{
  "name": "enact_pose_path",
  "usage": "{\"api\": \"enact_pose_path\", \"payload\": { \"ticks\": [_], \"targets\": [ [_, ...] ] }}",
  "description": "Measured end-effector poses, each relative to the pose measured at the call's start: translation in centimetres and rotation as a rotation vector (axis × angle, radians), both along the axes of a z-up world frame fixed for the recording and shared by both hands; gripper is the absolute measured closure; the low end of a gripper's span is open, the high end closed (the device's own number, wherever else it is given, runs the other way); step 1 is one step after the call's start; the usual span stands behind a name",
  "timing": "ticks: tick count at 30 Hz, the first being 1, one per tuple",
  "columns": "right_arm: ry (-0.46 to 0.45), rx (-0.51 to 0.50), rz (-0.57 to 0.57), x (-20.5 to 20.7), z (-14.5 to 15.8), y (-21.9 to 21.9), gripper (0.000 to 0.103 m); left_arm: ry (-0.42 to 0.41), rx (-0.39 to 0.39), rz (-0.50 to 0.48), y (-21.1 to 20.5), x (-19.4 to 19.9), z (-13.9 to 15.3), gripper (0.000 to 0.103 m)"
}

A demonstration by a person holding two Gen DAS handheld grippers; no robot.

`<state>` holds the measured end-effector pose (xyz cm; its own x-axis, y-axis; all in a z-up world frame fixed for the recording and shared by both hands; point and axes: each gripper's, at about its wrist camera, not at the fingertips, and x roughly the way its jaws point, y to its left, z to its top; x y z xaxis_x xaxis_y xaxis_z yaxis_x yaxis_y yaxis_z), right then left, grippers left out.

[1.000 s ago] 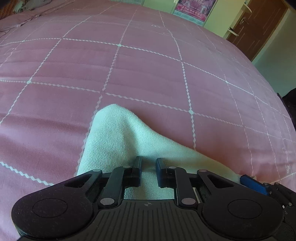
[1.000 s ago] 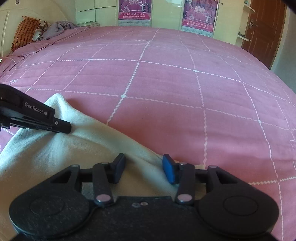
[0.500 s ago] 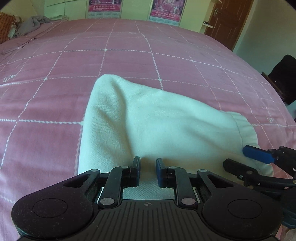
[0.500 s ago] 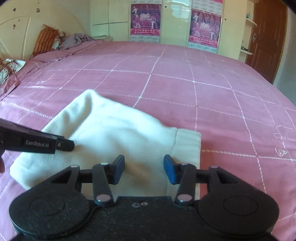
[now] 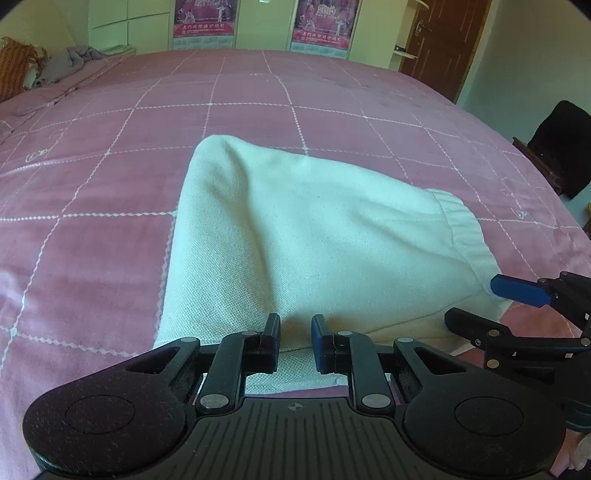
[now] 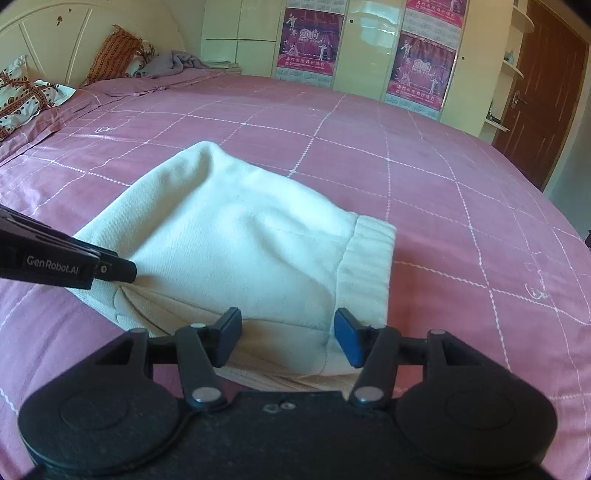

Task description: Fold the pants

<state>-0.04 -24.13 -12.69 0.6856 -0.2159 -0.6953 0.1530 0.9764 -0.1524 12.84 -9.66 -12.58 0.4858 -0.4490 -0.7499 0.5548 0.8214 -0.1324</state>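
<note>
Left wrist view: the left gripper (image 5: 294, 341) has its jaws drawn close together, pinching the near edge of the folded cream pants (image 5: 295, 236). The pants lie on the pink bed cover (image 5: 110, 192) with its white grid lines, near the bed's close edge, the ribbed waistband (image 5: 463, 236) on their right side. At the right edge of this view the right gripper (image 5: 484, 304) reaches in from the side, its blue pad above the cloth's near right corner and its black finger below it. Far off stand two posters (image 5: 205, 22) on pale cupboard doors, a brown door (image 5: 439, 48) and a dark chair (image 5: 557, 147).

Right wrist view: the right gripper (image 6: 288, 341) has its jaws well apart and opening; the near edge of the pants (image 6: 240, 236) lies between them, and the pads do not press on it. The waistband (image 6: 369, 266) runs just inside the right pad. The left gripper (image 6: 122, 271) comes in from the left with its tips on the pants' near left edge. Pillows (image 6: 114, 55) and a grey blanket (image 6: 170, 62) lie at the bed's far left end, by the headboard (image 6: 55, 37).
</note>
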Motion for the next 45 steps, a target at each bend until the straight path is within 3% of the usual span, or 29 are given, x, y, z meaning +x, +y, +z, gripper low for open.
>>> {"api": "enact_pose_path", "payload": {
  "ticks": [5, 8, 15, 17, 19, 20, 22, 29, 30, 33, 35, 37, 41, 45],
  "targets": [
    [-0.021, 0.081, -0.056, -1.2, 1.0, -1.6, 0.027, -0.002, -0.033, 0.055, 2.1, 0.5, 1.3, 0.084],
    [-0.033, 0.132, -0.104, -1.8, 1.5, -3.2, 0.026, 0.024, -0.043, 0.088, 3.6, 1.9, 1.3, 0.084],
    [0.014, 0.353, -0.175, -1.2, 0.4, -6.9, 0.015, 0.175, -0.129, 0.121, 5.4, 5.5, -0.8, 0.082],
    [0.024, 0.401, -0.199, -1.0, -0.2, -7.7, 0.015, 0.222, -0.168, 0.122, 5.7, 6.2, -1.6, 0.066],
    [0.031, 0.469, -0.219, -0.8, -0.8, -8.5, 0.015, 0.257, -0.187, 0.139, 5.9, 6.6, -2.4, 0.029],
    [0.039, 0.509, -0.227, -0.7, -1.1, -9.0, 0.015, 0.264, -0.185, 0.142, 5.9, 6.7, -2.8, 0.025],
    [0.053, 0.586, -0.247, -0.5, -1.8, -9.9, 0.015, 0.279, -0.169, 0.148, 5.8, 7.1, -3.7, 0.025],
    [0.040, 0.803, -0.300, -0.3, -3.6, -13.0, 0.014, 0.352, -0.258, 0.138, 6.3, 8.3, -5.4, 0.025],
    [0.032, 0.834, -0.301, -0.2, -3.9, -13.4, 0.020, 0.370, -0.277, 0.131, 6.2, 8.5, -5.6, 0.035],
    [0.019, 0.910, -0.300, 0.2, -4.6, -14.5, 0.031, 0.439, -0.336, 0.144, 6.1, 9.1, -6.1, 0.045],
    [0.010, 0.952, -0.302, 0.3, -5.2, -15.0, 0.037, 0.470, -0.375, 0.173, 6.1, 9.1, -6.3, 0.046],
    [0.000, 0.993, -0.310, 0.4, -5.6, -15.1, 0.041, 0.454, -0.361, 0.165, 5.4, 8.8, -6.0, 0.046],
    [0.004, 0.965, -0.291, 0.7, -5.4, -14.9, 0.042, 0.399, -0.301, 0.109, 4.2, 8.6, -6.2, 0.046],
    [0.006, 0.937, -0.284, 1.8, -5.5, -14.4, 0.037, 0.399, -0.300, 0.137, 3.3, 8.9, -6.3, 0.046]
  ]
}}
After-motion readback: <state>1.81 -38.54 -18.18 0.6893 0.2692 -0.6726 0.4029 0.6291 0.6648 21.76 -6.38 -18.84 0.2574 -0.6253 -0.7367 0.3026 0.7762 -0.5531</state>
